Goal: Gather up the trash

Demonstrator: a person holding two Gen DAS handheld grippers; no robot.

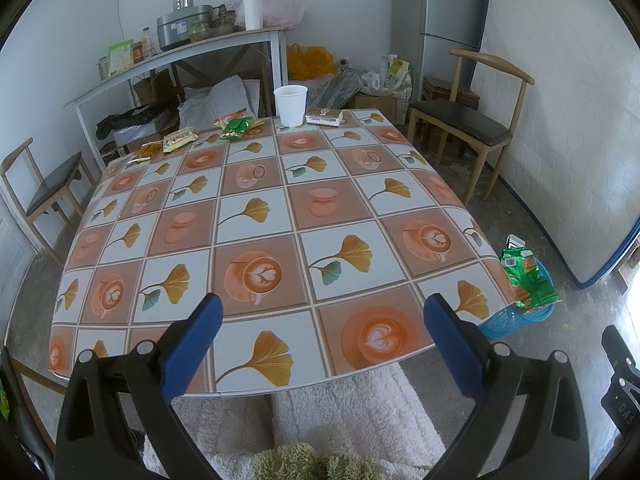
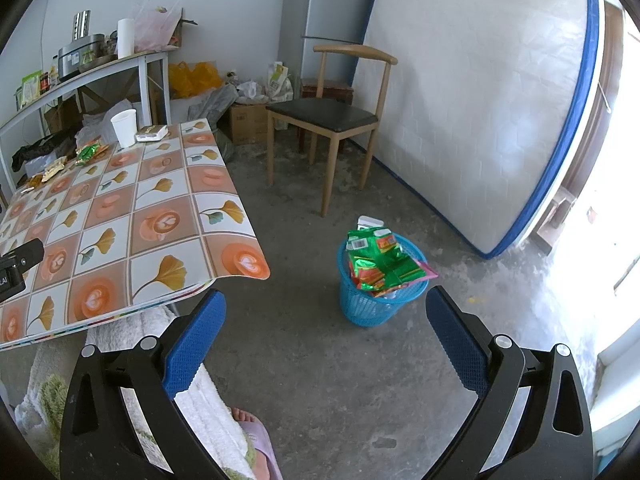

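grippers both spread wide, empty. left gripper (image 1: 322,344) held level over near edge of table (image 1: 256,240), aimed at far side where paper cup (image 1: 291,105), small box (image 1: 324,116) and green wrappers (image 1: 237,127) lie. right gripper (image 2: 325,340) tilted toward floor, facing blue basket (image 2: 370,304) heaped with wrappers beside the table.

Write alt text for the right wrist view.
An open right hand-held gripper points at a blue basket on the concrete floor, stuffed with green wrappers. The patterned table with leftover litter lies to its left.
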